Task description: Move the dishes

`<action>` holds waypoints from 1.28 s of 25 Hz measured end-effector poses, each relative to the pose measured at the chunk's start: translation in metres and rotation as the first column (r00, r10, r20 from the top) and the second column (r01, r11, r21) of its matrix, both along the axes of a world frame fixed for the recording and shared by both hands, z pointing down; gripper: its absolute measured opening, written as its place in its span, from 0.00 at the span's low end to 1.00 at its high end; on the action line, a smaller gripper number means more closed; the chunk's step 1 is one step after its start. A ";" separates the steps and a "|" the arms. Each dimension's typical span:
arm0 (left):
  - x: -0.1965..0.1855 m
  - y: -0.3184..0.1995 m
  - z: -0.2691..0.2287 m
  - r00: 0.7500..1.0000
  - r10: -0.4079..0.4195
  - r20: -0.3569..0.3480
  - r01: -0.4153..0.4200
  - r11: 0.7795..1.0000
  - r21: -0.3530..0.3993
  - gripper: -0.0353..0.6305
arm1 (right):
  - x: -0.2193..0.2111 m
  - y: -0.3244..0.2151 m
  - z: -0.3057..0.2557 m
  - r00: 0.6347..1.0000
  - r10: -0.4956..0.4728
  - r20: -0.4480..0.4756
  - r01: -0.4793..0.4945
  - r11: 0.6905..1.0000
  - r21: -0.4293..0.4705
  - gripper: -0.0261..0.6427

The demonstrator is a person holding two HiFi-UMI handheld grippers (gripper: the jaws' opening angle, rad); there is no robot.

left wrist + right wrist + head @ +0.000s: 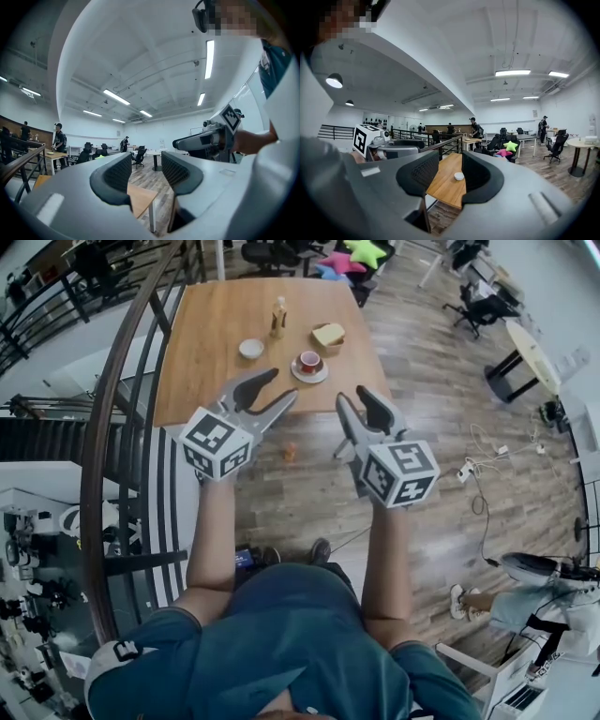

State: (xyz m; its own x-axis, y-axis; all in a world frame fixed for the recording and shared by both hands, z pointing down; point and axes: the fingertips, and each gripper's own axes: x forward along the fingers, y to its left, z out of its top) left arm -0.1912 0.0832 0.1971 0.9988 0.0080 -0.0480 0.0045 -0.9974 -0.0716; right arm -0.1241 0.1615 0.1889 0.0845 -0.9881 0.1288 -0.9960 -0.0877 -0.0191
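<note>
The dishes stand on a wooden table [216, 343]: a small white bowl [251, 349], a red cup on a white saucer [309, 365] and a plate with a yellow slab [328, 335]. Both grippers hang over the floor in front of the table's near edge, apart from every dish. My left gripper [281, 390] points toward the table; its jaws sit close together with only a narrow gap and nothing in it. My right gripper [364, 409] looks the same, empty. Between its jaws the right gripper view shows the bowl [459, 176] far off on the table [445, 185].
A slim bottle [278, 317] stands behind the dishes. A dark metal railing [131, 409] runs along the table's left side. A small orange object [291, 452] lies on the wood floor under the grippers. Office chairs and other tables stand farther back.
</note>
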 end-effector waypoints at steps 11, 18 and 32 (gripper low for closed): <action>0.014 -0.022 0.010 0.998 -0.059 0.017 0.059 0.998 0.005 0.33 | 0.033 -0.021 0.007 0.999 -0.033 0.041 0.032 0.999 0.025 0.24; 0.039 -0.045 0.012 0.989 -0.138 0.050 0.137 0.990 0.015 0.34 | 0.071 -0.051 0.010 0.992 -0.100 0.077 0.097 0.994 0.041 0.24; 0.120 -0.060 0.026 0.960 -0.264 0.094 0.263 0.964 0.031 0.35 | 0.161 -0.091 0.021 0.964 -0.241 0.108 0.237 0.970 0.049 0.24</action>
